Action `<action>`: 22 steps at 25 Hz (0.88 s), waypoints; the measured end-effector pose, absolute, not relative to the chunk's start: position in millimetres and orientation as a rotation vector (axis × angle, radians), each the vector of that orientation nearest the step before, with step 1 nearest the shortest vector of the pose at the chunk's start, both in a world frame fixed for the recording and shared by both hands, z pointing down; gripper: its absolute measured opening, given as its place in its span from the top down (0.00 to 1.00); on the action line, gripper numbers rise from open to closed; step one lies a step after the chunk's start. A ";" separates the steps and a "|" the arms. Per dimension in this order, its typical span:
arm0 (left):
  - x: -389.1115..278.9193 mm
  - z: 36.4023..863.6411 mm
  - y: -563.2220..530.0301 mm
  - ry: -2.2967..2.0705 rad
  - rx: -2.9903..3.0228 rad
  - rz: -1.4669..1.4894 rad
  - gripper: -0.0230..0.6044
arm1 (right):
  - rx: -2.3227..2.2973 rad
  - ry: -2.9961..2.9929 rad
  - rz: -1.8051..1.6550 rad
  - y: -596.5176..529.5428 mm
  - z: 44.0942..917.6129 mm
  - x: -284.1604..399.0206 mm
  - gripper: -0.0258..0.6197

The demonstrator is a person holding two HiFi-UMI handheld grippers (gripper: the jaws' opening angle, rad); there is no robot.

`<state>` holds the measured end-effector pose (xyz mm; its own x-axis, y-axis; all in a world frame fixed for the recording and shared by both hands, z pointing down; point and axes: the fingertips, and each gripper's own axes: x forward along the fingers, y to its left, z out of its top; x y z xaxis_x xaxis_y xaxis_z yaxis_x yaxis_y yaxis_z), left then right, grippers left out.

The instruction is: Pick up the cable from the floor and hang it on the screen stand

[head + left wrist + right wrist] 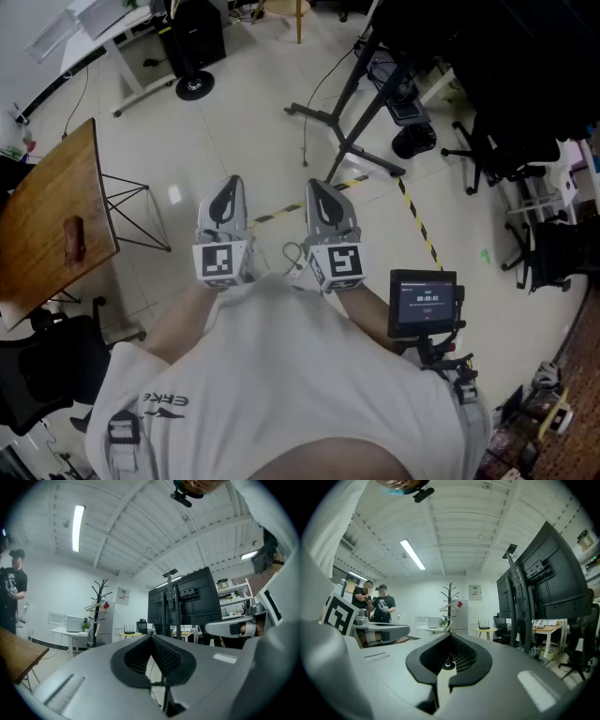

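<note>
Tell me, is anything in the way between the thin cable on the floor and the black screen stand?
Nothing visible does. The thin grey cable lies on the pale tiled floor, and between it and the black metal screen stand there is only bare floor with a flat yellow-and-black tape stripe.

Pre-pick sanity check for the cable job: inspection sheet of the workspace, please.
Surface: pale tiled floor with yellow-black tape across it.
Job's things: screen stand ahead, its black legs on the floor. What looks like the thin cable is looped on the floor between the grippers, untouched.
Clutter: wooden table at left, office chair at right, round black base at the far side.
Grippers: left gripper shut and empty. Right gripper shut and empty. Both are held close to the torso.
Cables: another thin lead by the stand's legs.
Surroundings: coat rack, two people standing far off.
</note>
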<state>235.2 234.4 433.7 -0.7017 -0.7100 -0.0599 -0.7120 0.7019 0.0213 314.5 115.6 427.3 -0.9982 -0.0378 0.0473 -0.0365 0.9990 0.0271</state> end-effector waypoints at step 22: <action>-48.2 418.0 209.2 2.768 -1.459 0.174 0.96 | 0.416 -3.041 -0.106 83.4 395.3 53.0 0.94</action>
